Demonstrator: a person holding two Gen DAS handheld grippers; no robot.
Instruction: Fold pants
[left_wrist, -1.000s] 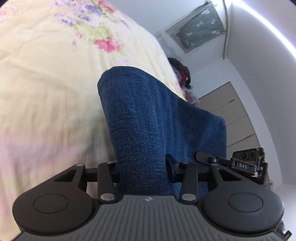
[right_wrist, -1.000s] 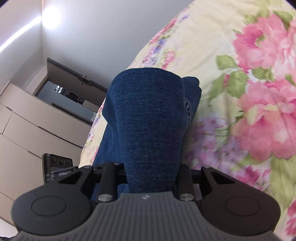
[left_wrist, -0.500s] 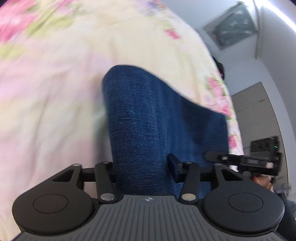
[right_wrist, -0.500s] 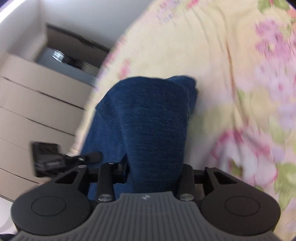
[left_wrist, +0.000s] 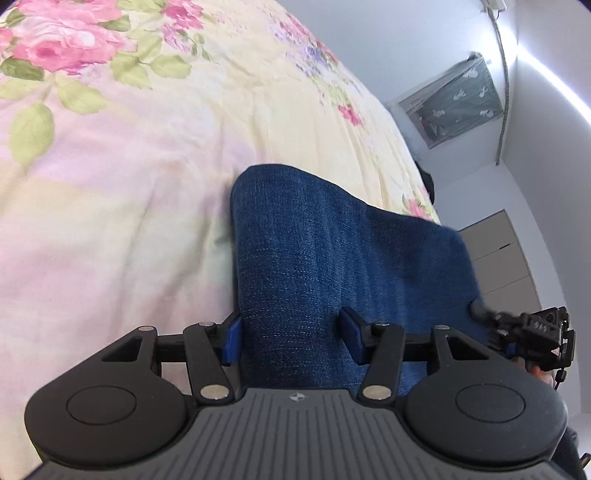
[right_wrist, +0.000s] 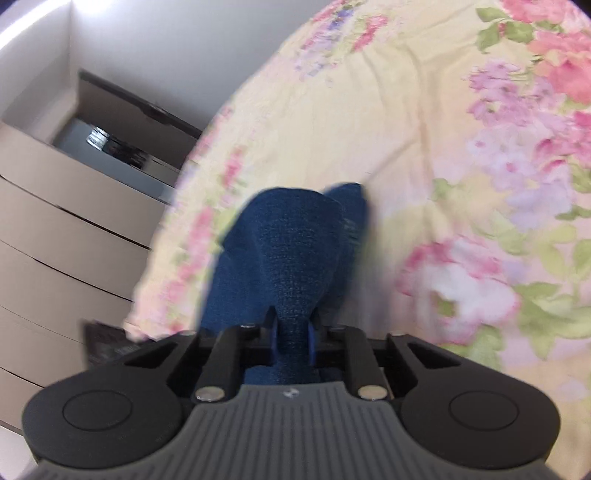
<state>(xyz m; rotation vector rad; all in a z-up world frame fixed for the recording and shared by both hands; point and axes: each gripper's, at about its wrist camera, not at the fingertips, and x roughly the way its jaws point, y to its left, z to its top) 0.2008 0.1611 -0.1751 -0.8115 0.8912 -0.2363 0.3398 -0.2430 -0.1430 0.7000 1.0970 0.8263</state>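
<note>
Two grippers meet the dark blue denim pants (left_wrist: 332, 266) above a bed (left_wrist: 129, 184) spread with a pale yellow sheet printed in pink flowers. The left gripper (left_wrist: 291, 338) has its fingers wide apart with the cloth running up between the blue pads, while the right gripper (right_wrist: 291, 338) has its fingers drawn close and clamped on a bunched fold of the pants. Pale drawer fronts (right_wrist: 55, 251) stand past the bed's edge.
</note>
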